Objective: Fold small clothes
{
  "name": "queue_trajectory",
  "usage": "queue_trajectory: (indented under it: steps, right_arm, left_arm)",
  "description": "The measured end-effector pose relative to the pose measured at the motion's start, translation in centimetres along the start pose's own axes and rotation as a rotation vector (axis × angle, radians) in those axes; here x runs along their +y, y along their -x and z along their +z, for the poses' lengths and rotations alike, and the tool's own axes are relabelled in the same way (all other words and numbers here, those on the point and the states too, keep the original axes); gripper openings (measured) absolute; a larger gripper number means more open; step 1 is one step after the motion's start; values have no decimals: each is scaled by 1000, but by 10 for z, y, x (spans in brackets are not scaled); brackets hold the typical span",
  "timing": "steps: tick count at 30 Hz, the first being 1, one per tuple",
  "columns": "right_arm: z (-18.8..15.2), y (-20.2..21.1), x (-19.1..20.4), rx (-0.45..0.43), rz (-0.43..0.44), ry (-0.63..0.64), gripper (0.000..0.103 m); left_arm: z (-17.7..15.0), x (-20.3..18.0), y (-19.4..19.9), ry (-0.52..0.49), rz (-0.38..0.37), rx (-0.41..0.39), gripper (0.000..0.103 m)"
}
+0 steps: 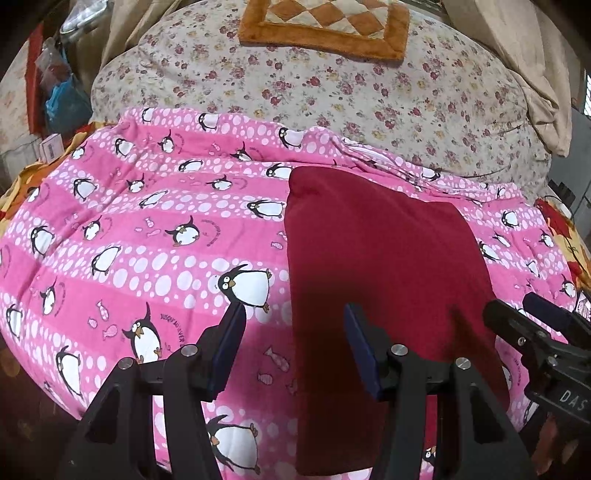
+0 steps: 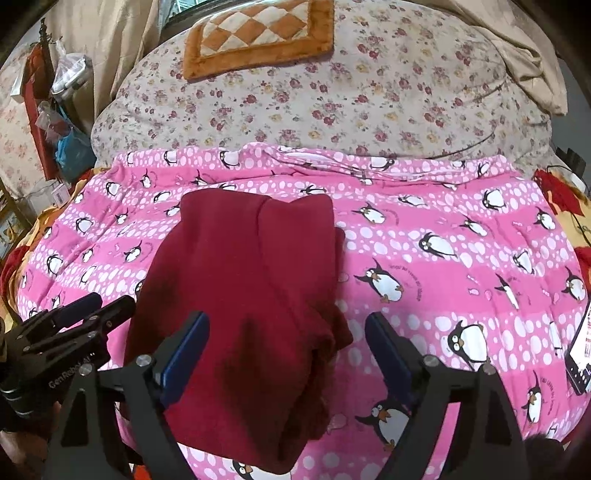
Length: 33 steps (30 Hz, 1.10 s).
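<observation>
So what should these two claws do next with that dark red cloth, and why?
Probably lower the open right gripper onto the near edge of the dark red fleece garment and pinch it. The garment lies long and narrow on the pink penguin blanket, ungripped; the left gripper is open too.

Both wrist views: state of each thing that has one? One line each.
left gripper: open, holding nothing, at garment's left edge.
right gripper: open, holding nothing, over garment's near end.
dark red garment: folded into a long strip, flat on blanket.
penguin blanket: spread out, slightly wrinkled.
orange checkered cushion: lying flat on the floral quilt.
</observation>
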State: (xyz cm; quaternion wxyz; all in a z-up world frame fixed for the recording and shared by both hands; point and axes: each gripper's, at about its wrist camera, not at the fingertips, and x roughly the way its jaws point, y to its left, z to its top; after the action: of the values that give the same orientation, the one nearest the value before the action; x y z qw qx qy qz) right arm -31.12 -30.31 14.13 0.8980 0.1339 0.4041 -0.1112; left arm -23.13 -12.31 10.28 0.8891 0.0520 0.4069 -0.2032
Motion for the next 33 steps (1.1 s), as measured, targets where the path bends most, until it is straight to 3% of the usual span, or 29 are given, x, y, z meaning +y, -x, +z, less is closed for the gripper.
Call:
queue_trajectory:
  steps: [33]
  right_arm:
    - [-5,-19,-15,35,-6,-46,90]
  left_arm:
    - [-3,-11,-15,-44,16,23,35]
